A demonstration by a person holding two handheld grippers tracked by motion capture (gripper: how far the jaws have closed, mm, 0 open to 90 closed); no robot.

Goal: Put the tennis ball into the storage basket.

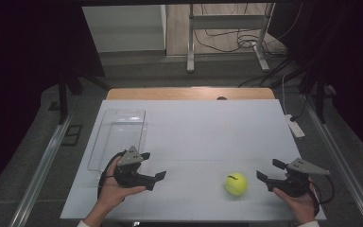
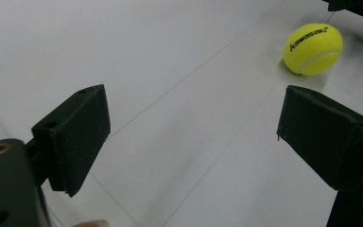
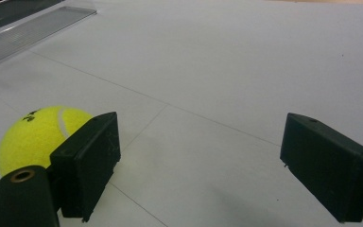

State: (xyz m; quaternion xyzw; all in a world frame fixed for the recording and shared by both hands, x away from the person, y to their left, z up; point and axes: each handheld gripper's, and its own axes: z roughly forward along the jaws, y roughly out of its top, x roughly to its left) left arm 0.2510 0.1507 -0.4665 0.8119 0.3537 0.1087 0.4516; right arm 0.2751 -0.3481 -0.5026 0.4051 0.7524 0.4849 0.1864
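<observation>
A yellow tennis ball (image 1: 236, 184) rests on the white table sheet (image 1: 194, 132) near the front right. My right gripper (image 1: 268, 170) is held just to the right of it, open and empty, its jaws pointing left. In the right gripper view the ball (image 3: 33, 135) lies partly behind the left jaw, outside the gap of the gripper (image 3: 198, 156). My left gripper (image 1: 153, 165) is held at the front left, open and empty, pointing right toward the ball. In the left gripper view the ball (image 2: 313, 48) lies far off at the upper right, beyond the gripper (image 2: 194, 137).
A clear plastic tray (image 1: 118, 137) lies along the sheet's left side, behind the left hand; its edge (image 3: 28, 26) appears in the right gripper view. A white remote-like device (image 1: 295, 126) lies at the right edge. Wooden table edge (image 1: 189, 93) at the back.
</observation>
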